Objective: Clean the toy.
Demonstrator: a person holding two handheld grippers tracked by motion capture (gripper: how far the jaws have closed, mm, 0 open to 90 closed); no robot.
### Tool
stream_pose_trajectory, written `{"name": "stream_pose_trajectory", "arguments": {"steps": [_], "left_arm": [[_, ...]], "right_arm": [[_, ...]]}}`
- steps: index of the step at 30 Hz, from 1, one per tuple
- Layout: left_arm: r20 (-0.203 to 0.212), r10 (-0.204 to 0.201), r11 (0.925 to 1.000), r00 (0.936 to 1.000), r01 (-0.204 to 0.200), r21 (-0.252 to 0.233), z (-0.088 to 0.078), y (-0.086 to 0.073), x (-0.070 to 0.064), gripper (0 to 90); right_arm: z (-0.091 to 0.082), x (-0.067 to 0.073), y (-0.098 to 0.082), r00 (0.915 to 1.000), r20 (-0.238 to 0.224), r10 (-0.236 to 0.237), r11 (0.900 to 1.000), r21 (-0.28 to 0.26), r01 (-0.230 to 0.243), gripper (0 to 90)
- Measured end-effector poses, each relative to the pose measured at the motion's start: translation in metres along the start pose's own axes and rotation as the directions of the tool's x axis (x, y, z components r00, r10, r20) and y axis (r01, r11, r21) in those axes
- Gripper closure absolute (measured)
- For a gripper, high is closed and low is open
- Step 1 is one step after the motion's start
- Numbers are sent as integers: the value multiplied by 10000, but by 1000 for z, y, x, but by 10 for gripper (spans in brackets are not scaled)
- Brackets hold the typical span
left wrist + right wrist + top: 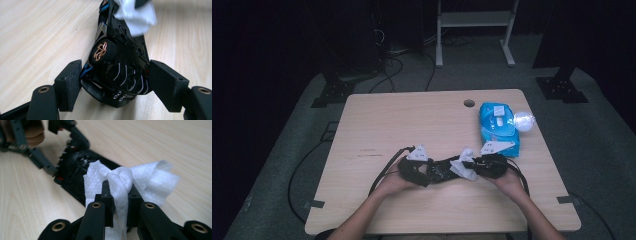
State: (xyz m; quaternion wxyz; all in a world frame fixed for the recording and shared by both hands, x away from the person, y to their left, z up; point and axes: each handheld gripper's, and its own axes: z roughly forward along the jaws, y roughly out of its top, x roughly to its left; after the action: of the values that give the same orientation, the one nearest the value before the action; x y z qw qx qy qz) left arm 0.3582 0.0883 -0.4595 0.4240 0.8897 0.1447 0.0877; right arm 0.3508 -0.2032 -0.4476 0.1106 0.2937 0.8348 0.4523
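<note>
Plainly, no writing can be read anywhere: the blue wipes pack [498, 127] at the far right of the desk [377, 120] carries a white flap and pale markings, but they are too small to make out, and the black toy car [117, 62] shows no legible badge. The car lies tilted on its side near the front middle of the desk, its underside and a copper-spoked wheel [100, 50] turned towards the left gripper view. The left gripper [113, 83] has its jaws partly closed around the car's rear end, the pads pressing on either flank, so it has hold of the car. The right gripper [119, 202] has its jaws almost fully together, pinching a crumpled white wipe [130, 182] that rests against the car's underside. In the high view the two grippers meet nose to nose, left gripper [426, 169] and right gripper [472, 166], with the wipe [464, 165] between them. A whitish round object [524, 120], too blurred to identify, sits just beside the pack at the desk's right edge. A round cable hole [469, 103] lies near the far edge. Beyond the desk, cables trail across the grey floor [612, 150] and a white metal frame [474, 20] stands behind.
</note>
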Motion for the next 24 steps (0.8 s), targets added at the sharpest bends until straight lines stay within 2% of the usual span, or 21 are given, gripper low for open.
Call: {"name": "stream_pose_trajectory", "arguments": {"steps": [1, 5, 7, 10, 15, 17, 18, 21, 24], "left_arm": [[-141, 266, 9996, 9995, -267, -15, 0, 0, -2, 283], [-411, 748, 9971, 9963, -752, -66, -1, 0, -8, 284], [-471, 811, 9966, 9956, -817, -129, -1, 0, -9, 284], [-549, 974, 9951, 9937, -983, -142, -1, -1, -11, 284], [-769, 1525, 9881, 9853, -1537, -92, -1, -1, -15, 285], [-820, 1703, 9852, 9820, -1712, -43, -2, -1, -16, 285], [-855, 1715, 9848, 9815, -1732, -123, -1, -1, -17, 285], [-984, 2091, 9776, 9729, -2106, -49, -2, -1, -19, 286], [-1034, 2189, 9752, 9703, -2211, -102, -1, -2, -20, 286]], "right_arm": [[-3, -3, -1, 9999, 97, 46, 10000, 5, -46, 794], [-11, -13, -3, 9993, 321, 178, 9998, 3, -179, 775], [-12, -17, -4, 9990, 410, 160, 9999, 36, -161, 734], [-12, -22, -4, 9994, 285, 221, 9997, 139, -225, 663], [-10, -31, -2, 9984, -421, 367, 9986, 405, -350, 559], [-8, -35, -1, 9962, -775, 407, 9978, 546, -365, 547], [-6, -36, -1, 9945, -979, 377, 9978, 585, -321, 540], [2, -37, -4, 9861, -1574, 528, 9957, 836, -400, 510], [14, -33, -6, 9787, -2012, 398, 9926, 1205, -156, 497]]}}
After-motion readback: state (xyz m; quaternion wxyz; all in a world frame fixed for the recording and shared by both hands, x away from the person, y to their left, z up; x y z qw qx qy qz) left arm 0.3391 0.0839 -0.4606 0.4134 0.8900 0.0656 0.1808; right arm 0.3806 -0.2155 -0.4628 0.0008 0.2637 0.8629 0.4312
